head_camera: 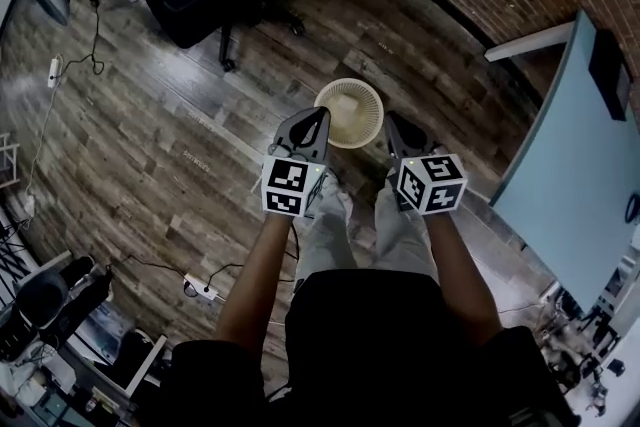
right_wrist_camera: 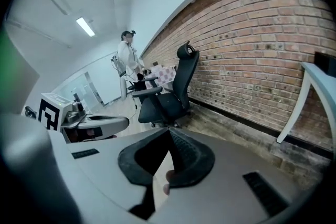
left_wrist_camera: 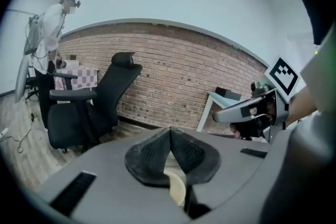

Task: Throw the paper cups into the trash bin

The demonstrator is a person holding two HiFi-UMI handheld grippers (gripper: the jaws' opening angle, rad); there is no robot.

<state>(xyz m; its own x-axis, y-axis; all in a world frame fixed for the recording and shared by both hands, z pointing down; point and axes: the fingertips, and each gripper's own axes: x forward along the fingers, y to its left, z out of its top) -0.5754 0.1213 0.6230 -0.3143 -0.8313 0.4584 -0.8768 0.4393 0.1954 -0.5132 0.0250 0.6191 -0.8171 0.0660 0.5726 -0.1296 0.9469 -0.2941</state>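
Starting at the left: left tool [head_camera: 320, 115] held out in front, pressed shut, pads tip to tip with nothing pinched between. Just past its tip and far below, down on the wooden floor [head_camera: 150, 145]: the trash bin [head_camera: 352, 90], a pale woven basket, upright, mouth facing straight up. Glimpsed again as a cream mesh edge under the shut pads in the left gripper view. Then to the right of the bin: right tool [head_camera: 395, 123], level with its partner, closed as well, tips meeting in the right gripper view. Only a pale, unreadable sliver beneath them, not to be called a cup. No paper cup to be found anywhere, neither in a tool nor on the floor. No telling about the inside of the bin from up here. Key relation, as a judgement: bin dead ahead and below, sitting between the two tools, a touch nearer the left one, so left hand slightly better placed for a straight drop. Nothing to drop, though: looks like empty tools over a bin, cups either yet to be fetched or already in. Far right: pale blue bench [head_camera: 570, 165], well apart.
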